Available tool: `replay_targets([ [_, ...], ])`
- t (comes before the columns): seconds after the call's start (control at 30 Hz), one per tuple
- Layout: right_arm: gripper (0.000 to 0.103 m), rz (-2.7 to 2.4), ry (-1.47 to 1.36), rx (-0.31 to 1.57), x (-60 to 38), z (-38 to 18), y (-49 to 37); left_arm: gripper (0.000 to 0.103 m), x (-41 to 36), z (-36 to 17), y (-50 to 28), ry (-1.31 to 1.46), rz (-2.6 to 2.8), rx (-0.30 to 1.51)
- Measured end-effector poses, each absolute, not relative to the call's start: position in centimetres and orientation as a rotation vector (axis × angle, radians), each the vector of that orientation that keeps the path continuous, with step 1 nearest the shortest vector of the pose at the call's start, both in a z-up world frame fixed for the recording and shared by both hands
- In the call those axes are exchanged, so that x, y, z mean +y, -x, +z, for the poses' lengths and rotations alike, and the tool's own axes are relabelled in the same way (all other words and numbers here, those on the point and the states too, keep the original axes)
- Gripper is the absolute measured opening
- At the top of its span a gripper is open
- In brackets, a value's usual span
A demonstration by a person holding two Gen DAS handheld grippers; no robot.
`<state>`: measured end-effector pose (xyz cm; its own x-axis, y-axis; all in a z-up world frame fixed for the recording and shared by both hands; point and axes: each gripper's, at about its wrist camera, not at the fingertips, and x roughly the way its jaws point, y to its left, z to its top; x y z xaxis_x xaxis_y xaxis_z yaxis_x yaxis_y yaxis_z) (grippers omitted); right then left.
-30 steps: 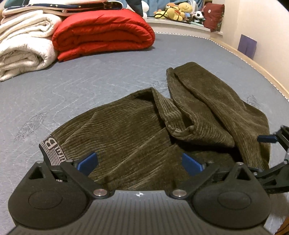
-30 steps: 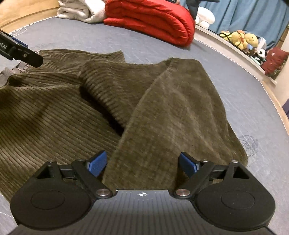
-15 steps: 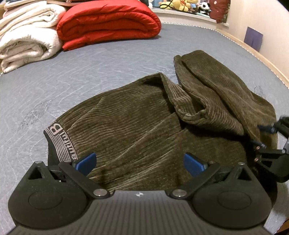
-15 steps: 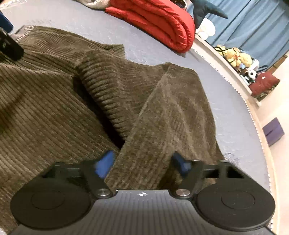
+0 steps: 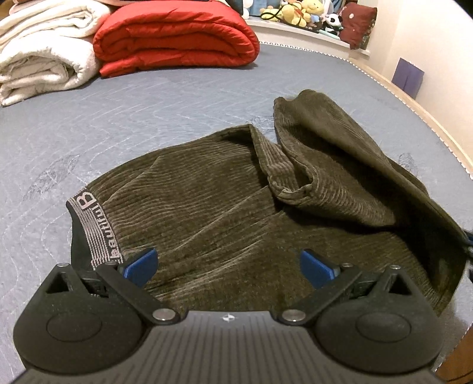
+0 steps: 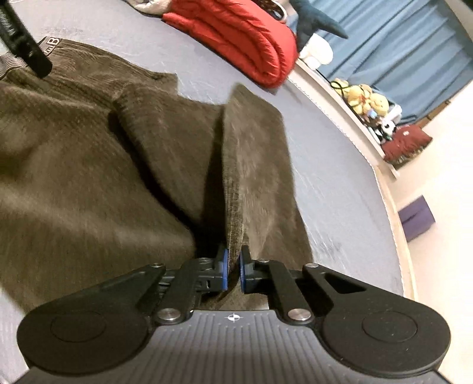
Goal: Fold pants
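Note:
Olive corduroy pants (image 5: 224, 212) lie crumpled on the grey mattress (image 5: 147, 112), with a grey lettered waistband (image 5: 94, 227) at the left and the legs bunched at the right. My left gripper (image 5: 227, 265) is open just above the waist area, near the waistband. In the right wrist view my right gripper (image 6: 233, 270) is shut on a raised fold of the pants (image 6: 233, 189), pulling the leg fabric into a ridge. The left gripper's finger (image 6: 20, 44) shows at the upper left there.
A folded red duvet (image 5: 174, 35) and white blankets (image 5: 41, 50) sit at the far side of the mattress. Plush toys (image 5: 295, 14) line a ledge behind. The mattress edge (image 5: 428, 124) runs along the right, with a purple box (image 5: 408, 76) by the wall.
My right gripper closed from open onto a fold of the pant leg and lifted it. My left gripper stayed open, shifting slightly over the waist.

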<state>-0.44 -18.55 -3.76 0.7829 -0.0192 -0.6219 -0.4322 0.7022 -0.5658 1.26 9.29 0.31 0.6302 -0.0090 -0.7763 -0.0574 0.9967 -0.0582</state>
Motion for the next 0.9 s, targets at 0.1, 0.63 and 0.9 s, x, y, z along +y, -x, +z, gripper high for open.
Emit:
replay_targets([
  [0.1, 0.006, 0.237, 0.750, 0.728, -22.3, -3.8, 1.9, 0.102, 9.7, 0.5, -1.1, 0.099, 0.034, 0.892],
  [0.63, 0.080, 0.325, 0.463, 0.660, -28.0, 1.0, 3.0, 0.102, 8.8, -0.7, -2.7, 0.114, 0.030, 0.928],
  [0.9, 0.080, 0.390, 0.556, 0.593, -19.8, -3.0, -2.5, 0.102, 9.0, -1.2, -3.4, 0.116, 0.043, 0.943],
])
